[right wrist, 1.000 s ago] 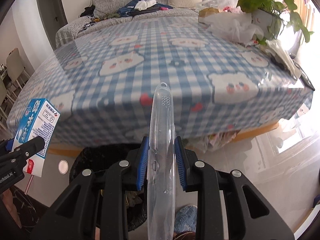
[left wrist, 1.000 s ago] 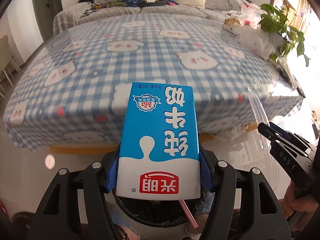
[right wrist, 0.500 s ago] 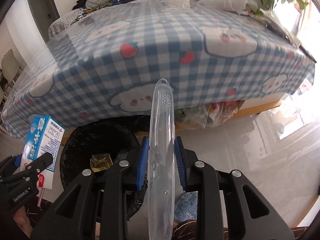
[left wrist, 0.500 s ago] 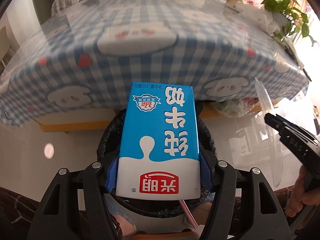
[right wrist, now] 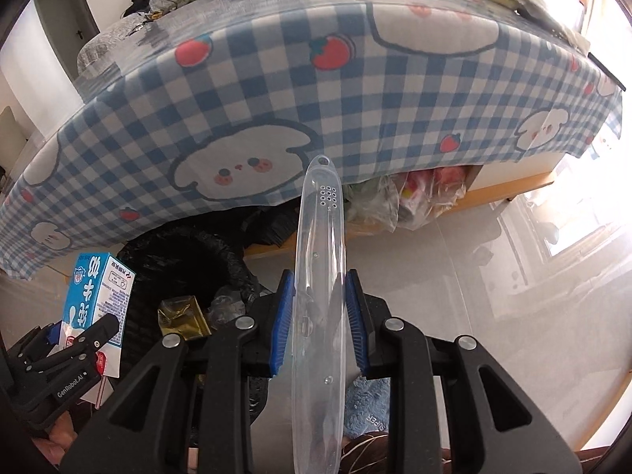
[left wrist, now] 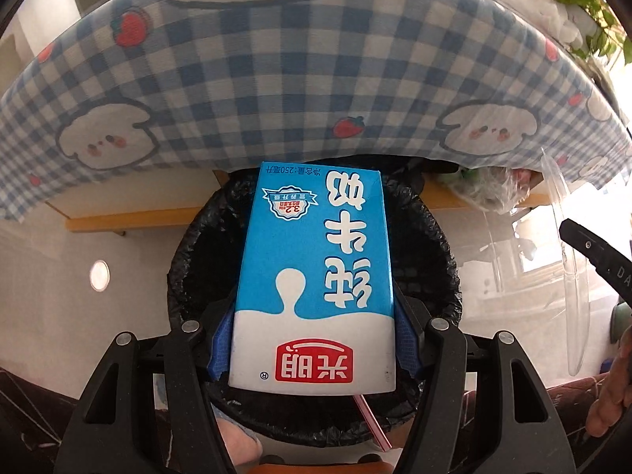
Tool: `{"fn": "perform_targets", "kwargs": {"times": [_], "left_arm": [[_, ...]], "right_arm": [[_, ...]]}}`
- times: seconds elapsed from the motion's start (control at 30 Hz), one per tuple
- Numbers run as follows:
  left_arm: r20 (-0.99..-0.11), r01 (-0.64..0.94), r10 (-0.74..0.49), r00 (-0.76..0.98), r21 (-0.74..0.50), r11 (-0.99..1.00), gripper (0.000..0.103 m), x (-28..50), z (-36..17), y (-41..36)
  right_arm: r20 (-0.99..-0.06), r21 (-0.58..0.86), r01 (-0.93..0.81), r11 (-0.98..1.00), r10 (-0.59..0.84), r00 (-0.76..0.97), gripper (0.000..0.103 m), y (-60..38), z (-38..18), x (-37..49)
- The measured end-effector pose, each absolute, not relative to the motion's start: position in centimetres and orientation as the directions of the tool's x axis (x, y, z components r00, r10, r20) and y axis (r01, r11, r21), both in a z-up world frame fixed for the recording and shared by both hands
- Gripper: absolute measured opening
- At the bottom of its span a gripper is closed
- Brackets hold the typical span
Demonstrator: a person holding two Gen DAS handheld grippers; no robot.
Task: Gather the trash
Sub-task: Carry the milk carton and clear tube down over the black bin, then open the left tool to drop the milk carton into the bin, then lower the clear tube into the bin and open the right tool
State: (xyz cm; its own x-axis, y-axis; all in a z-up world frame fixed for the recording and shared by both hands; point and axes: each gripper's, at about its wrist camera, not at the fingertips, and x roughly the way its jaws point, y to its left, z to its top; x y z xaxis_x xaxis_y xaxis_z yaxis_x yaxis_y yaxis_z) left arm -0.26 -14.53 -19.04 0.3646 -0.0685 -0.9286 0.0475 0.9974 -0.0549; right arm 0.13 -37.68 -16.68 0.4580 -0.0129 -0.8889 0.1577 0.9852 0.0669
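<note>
My left gripper (left wrist: 312,339) is shut on a blue and white milk carton (left wrist: 316,276), held upside down with a pink straw at its lower end. Right under it stands a bin lined with a black bag (left wrist: 442,252). My right gripper (right wrist: 320,324) is shut on a long clear plastic case (right wrist: 320,276) that sticks out past the fingers. In the right wrist view the bin (right wrist: 189,252) lies low on the left, with a gold wrapper inside, and the carton (right wrist: 98,288) hangs over its left rim in the left gripper (right wrist: 75,339).
A table with a blue checked cloth (left wrist: 276,79) overhangs the far side of the bin. Plastic bags (right wrist: 399,201) are stuffed under the table to the right. Pale glossy floor (right wrist: 513,276) spreads out on the right. A person's hand (left wrist: 612,407) shows at the edge.
Both grippers have come down from table-top height to below the table's edge. The bin has come into full view under the carton. Both grips are unchanged.
</note>
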Motion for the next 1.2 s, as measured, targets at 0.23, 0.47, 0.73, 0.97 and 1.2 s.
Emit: {"fn": "perform_targets", "kwargs": {"times": [0.23,0.47,0.73,0.97,1.2], "left_arm": [[-0.911,0.073,-0.074,0.405,-0.048,0.996,0.076,-0.5,-18.4,-15.1],[-0.893,0.081,-0.053,0.447,-0.018,0.997,0.092,-0.9,-17.2,-14.0],[-0.886,0.047,-0.038,0.463,-0.019,0.999,0.097,-0.9,-16.7,-11.4],[-0.882,-0.01,-0.006,0.471,-0.012,1.0,0.097,-1.3,-16.6,-8.0],[-0.881,-0.07,0.016,0.472,-0.02,0.997,0.097,-1.2,-16.3,-4.1]], "right_arm": [[-0.891,0.049,0.158,0.986,-0.028,0.454,0.025,-37.2,-16.7,0.3],[-0.89,0.044,0.146,0.988,-0.028,0.455,0.025,-36.2,-16.4,0.3],[-0.89,0.053,0.132,0.99,-0.013,0.456,0.025,-34.3,-16.1,0.2],[-0.892,0.056,0.08,0.995,0.013,0.451,0.025,-30.6,-16.4,0.4],[-0.895,0.046,0.028,0.999,0.029,0.445,0.025,-26.7,-16.5,1.1]]}}
